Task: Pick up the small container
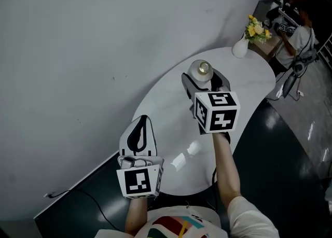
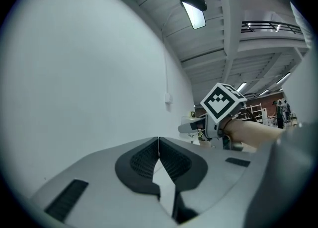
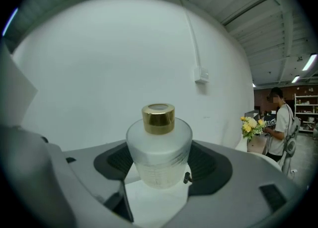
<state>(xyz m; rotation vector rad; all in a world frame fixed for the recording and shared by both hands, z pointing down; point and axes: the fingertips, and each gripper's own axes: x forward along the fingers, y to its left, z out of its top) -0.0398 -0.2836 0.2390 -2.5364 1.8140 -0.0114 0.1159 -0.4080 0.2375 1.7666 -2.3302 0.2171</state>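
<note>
The small container, a frosted jar with a gold collar, stood upright between the fingers of the right gripper, both dark pads pressed against its sides; its frosting hid any contents. From the head view it sat over the far part of the white table; whether it was clear of the top I could not tell. A white vase near the table's far end held yellow flowers. The left gripper was closed tight on nothing. Only the left gripper view showed the other gripper's marker cube side-on; only the right gripper view showed a person beside shelves
</note>
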